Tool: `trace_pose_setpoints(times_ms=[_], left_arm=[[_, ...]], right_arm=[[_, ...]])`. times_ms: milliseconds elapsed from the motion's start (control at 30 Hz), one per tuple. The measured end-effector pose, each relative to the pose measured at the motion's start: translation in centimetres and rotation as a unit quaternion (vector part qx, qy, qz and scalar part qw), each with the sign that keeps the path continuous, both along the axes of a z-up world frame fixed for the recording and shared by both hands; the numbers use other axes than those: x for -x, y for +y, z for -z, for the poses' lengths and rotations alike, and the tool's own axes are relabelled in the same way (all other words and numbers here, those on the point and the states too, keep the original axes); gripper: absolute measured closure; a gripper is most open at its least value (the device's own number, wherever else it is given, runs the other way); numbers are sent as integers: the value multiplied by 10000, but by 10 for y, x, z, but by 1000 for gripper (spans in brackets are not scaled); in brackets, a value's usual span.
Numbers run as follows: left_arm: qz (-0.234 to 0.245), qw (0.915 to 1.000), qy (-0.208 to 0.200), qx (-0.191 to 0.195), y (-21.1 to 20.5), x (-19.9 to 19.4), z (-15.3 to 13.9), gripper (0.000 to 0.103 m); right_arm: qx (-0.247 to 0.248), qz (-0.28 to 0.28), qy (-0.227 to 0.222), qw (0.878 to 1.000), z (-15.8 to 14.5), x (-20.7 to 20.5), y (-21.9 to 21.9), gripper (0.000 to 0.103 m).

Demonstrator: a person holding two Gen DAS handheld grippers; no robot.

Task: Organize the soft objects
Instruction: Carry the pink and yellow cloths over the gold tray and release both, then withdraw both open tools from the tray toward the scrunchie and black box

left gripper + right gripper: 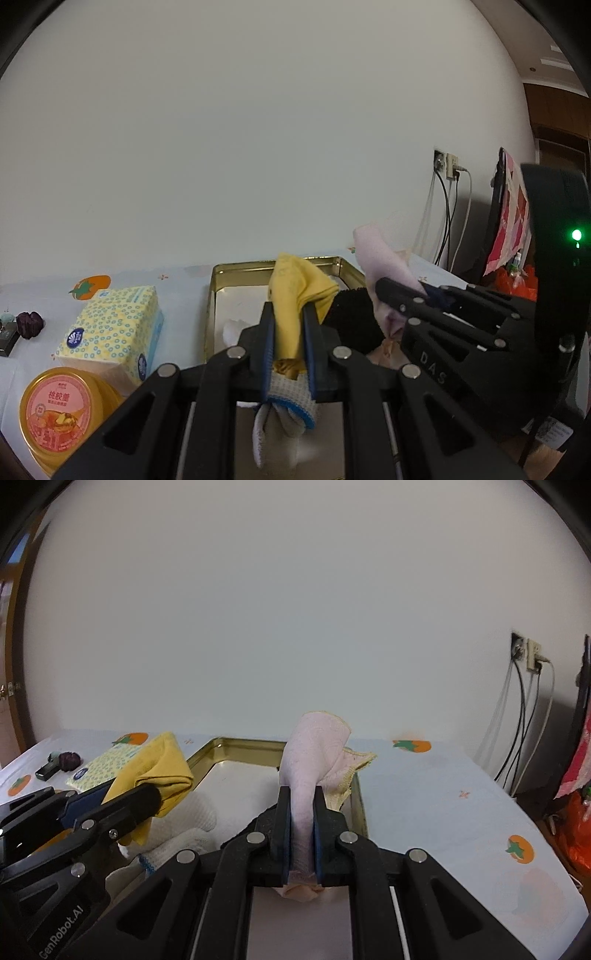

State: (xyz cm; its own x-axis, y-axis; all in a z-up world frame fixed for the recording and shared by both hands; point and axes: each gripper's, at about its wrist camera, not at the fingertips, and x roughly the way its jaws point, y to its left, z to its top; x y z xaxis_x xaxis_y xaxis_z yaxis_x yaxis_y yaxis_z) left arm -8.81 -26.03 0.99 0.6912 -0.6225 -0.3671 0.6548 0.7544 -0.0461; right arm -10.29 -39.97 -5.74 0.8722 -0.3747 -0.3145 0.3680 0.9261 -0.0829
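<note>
My left gripper (pixel 288 308) is shut on a yellow cloth (pixel 295 280), held above the gold tin tray (pixel 216 295). A white knitted glove with a blue cuff (pixel 291 400) hangs below its fingers, touching the cloth. My right gripper (pixel 301 797) is shut on a pale pink cloth (pixel 314 746) that stands up over the tray's right rim (pixel 358 805). In the left wrist view the right gripper (pixel 406 295) holds the pink cloth (pixel 373 254) beside a black fuzzy item (pixel 351 321). In the right wrist view the left gripper (pixel 129 790) holds the yellow cloth (pixel 162 764) over a white glove (pixel 184 819).
On the tomato-print tablecloth (pixel 443 805), left of the tray, stand a yellow tissue pack (pixel 114 328) and an orange-lidded tub (pixel 59 410). A dark purple lump (pixel 29 324) lies further left. Cables (pixel 524 720) hang from wall sockets at the right. A white wall backs the table.
</note>
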Motion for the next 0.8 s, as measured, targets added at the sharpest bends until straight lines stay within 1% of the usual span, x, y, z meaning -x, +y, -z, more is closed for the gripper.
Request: trace_pose_setpoints(times_ms=[33, 100, 133, 167, 200, 233, 267, 300, 333, 367, 400, 467, 533, 567, 667, 733, 800], left_arm=[[-2, 10000, 37, -5, 0, -1, 0, 90], [-23, 10000, 78, -7, -1, -3, 1, 84], [-26, 10000, 88, 6, 0, -3, 1, 81], [-73, 9999, 74, 30, 2, -3, 0, 65], [-132, 9999, 42, 65, 4, -2, 0, 52], [-333, 9994, -1, 129, 9, -1, -1, 45], [-447, 9987, 2, 228, 14, -1, -1, 29], [-509, 9982, 8, 324, 19, -2, -2, 14], [-614, 9970, 1, 477, 26, -2, -3, 6], [-785, 9946, -41, 676, 35, -1, -4, 1], [-890, 9929, -73, 789, 41, 0, -5, 1], [-988, 9902, -77, 988, 50, 0, -5, 0], [-1026, 9895, -64, 1016, 52, -5, -6, 0], [-1093, 9891, -71, 981, 53, -7, -7, 1], [-1279, 9862, -166, 1043, 60, -7, -10, 0], [-1462, 9824, -320, 1120, 65, -5, -13, 0], [-1659, 9786, -506, 1108, 67, -1, -14, 0]], right_arm=[[-54, -33, 43, 10000, 1, -2, -1, 91], [-189, -138, 137, 9996, 2, -5, -6, 90], [-236, -197, 188, 9994, 2, -7, -8, 87], [-238, -216, 210, 9993, 3, -8, -8, 79], [-228, -234, 222, 9992, 3, -8, -7, 73], [-228, -174, 172, 9994, 2, -6, -8, 63], [-248, -123, 91, 9996, 2, -3, -9, 52], [-299, -93, -46, 9995, 0, 3, -10, 46], [-419, -111, -304, 9986, -2, 11, -13, 35], [-498, -158, -518, 9973, -3, 17, -14, 26], [-547, -180, -769, 9954, -6, 24, -14, 24], [-455, -79, -1121, 9926, -10, 36, -12, 23], [-261, 242, -1416, 9893, -13, 43, -12, 21], [-258, 401, -1510, 9874, -14, 45, -14, 21], [-400, 758, -1707, 9816, -15, 54, -25, 21], [-486, 917, -1738, 9793, -15, 57, -30, 21], [-581, 1052, -1795, 9764, -15, 60, -35, 21]])
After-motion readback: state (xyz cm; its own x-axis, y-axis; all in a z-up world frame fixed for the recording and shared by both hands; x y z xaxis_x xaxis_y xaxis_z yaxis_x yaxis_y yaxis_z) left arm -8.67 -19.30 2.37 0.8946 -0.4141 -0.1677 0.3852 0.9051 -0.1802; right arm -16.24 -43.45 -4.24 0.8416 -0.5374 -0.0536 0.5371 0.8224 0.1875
